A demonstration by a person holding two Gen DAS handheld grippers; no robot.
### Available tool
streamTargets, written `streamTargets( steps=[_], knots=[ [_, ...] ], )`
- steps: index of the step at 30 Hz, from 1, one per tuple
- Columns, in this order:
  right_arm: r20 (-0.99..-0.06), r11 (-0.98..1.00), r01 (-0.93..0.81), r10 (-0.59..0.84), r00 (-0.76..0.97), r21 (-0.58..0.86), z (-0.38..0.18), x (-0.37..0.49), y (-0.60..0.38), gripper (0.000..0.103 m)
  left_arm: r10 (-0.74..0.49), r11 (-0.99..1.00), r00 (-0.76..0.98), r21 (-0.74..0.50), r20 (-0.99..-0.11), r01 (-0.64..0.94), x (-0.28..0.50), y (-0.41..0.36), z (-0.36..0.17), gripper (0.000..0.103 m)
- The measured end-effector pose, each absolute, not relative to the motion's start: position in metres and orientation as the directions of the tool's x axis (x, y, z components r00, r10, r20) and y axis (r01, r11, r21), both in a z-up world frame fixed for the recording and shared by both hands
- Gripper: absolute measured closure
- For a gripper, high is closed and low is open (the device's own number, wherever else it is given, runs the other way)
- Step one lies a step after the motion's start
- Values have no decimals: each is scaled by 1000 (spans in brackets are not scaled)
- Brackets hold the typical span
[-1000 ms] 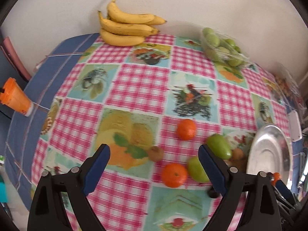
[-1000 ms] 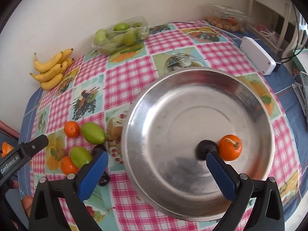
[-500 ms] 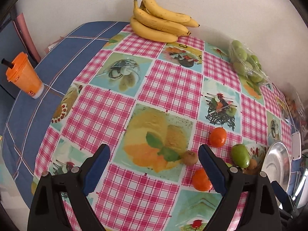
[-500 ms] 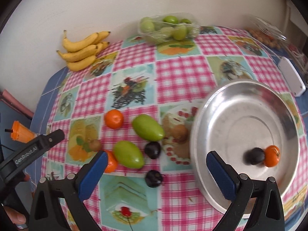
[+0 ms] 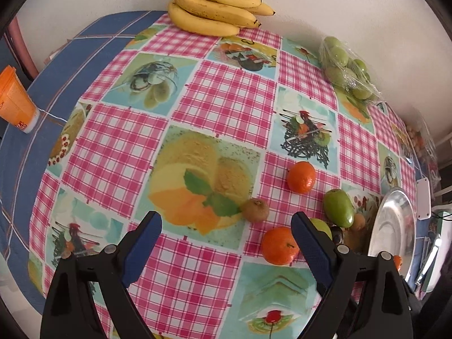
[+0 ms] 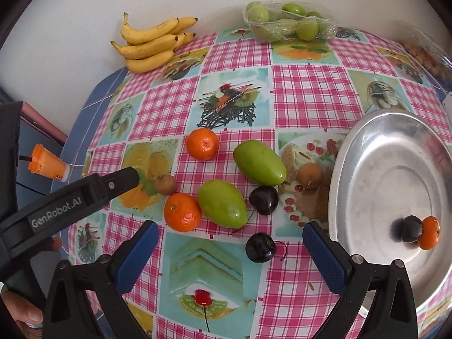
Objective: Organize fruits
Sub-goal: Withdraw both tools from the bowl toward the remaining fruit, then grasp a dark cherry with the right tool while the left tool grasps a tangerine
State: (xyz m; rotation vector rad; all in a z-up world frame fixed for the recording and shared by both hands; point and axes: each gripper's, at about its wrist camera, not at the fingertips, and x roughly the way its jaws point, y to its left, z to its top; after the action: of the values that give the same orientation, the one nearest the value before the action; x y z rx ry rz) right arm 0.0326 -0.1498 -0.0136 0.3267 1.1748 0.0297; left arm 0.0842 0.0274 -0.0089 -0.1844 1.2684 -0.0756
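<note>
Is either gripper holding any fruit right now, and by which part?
Nothing is held. The left gripper and right gripper are both open, with only tablecloth and loose fruit showing between the fingers.

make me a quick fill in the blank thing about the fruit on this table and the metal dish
1. The round silver metal dish holds one dark plum and one small ____ tangerine.
2. The yellow bananas lie against the ____.
3. Both jaws of the right hand-held gripper stand ____.
4. The number of long green mangoes loose on the cloth is ____.

Missing words: orange; wall; open; two
</note>
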Motion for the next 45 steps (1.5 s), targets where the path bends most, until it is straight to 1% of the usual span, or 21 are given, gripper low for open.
streamTargets(
  steps=[6,12,18,20,21,22,23,24,25,27,29,31,33,35,37,38,40,45],
  knots=[
    [-908,952,116,229,351,285,-22,33,-142,0,-156,986,255,-167,-954,-20,85,17,-16,10],
    [-930,962,143,179,322,234,-34,35,-147,1,-180,983,209,-185,-961,-4,86,7,-27,10],
    [-943,970,157,130,306,184,-39,36,-152,15,-203,979,191,-198,-960,45,86,-10,-33,10],
    [-946,972,158,122,301,175,-40,36,-153,24,-210,978,182,-201,-961,63,86,-17,-36,11],
    [-947,972,160,120,298,174,-41,36,-154,25,-212,977,176,-203,-961,69,86,-19,-37,12],
    [-948,971,164,118,296,172,-41,36,-154,28,-212,976,169,-202,-963,76,86,-22,-39,13],
    [-949,971,167,116,294,171,-42,36,-155,30,-210,976,160,-199,-964,84,86,-25,-41,19],
    [-950,971,171,112,292,168,-42,35,-156,30,-209,976,150,-196,-966,94,86,-28,-43,22],
    [-951,971,173,107,290,162,-43,35,-156,32,-222,973,154,-209,-963,96,87,-29,-43,22],
    [-952,973,174,98,289,153,-43,36,-155,36,-237,970,152,-224,-959,98,88,-30,-43,27],
    [-952,972,178,98,289,154,-42,34,-156,44,-244,968,149,-232,-958,96,88,-31,-43,29],
    [-953,971,182,100,285,157,-43,34,-157,49,-248,967,143,-237,-958,89,89,-29,-43,30],
    [-955,972,179,101,280,155,-44,33,-157,54,-248,968,139,-239,-959,80,89,-24,-42,33],
    [-955,972,175,104,277,156,-45,33,-156,60,-234,971,143,-224,-962,77,86,-20,-41,34],
    [-956,973,171,102,274,153,-45,34,-154,62,-213,976,143,-204,-966,74,85,-18,-41,35],
    [-957,974,170,101,273,152,-46,34,-154,63,-215,976,137,-207,-967,73,85,-17,-42,39],
    [-958,975,167,99,270,148,-46,35,-153,65,-242,970,126,-234,-962,70,85,-16,-43,43],
    [-958,973,170,109,267,158,-47,36,-152,72,-276,959,115,-266,-954,95,83,-19,-43,61]
  ],
)
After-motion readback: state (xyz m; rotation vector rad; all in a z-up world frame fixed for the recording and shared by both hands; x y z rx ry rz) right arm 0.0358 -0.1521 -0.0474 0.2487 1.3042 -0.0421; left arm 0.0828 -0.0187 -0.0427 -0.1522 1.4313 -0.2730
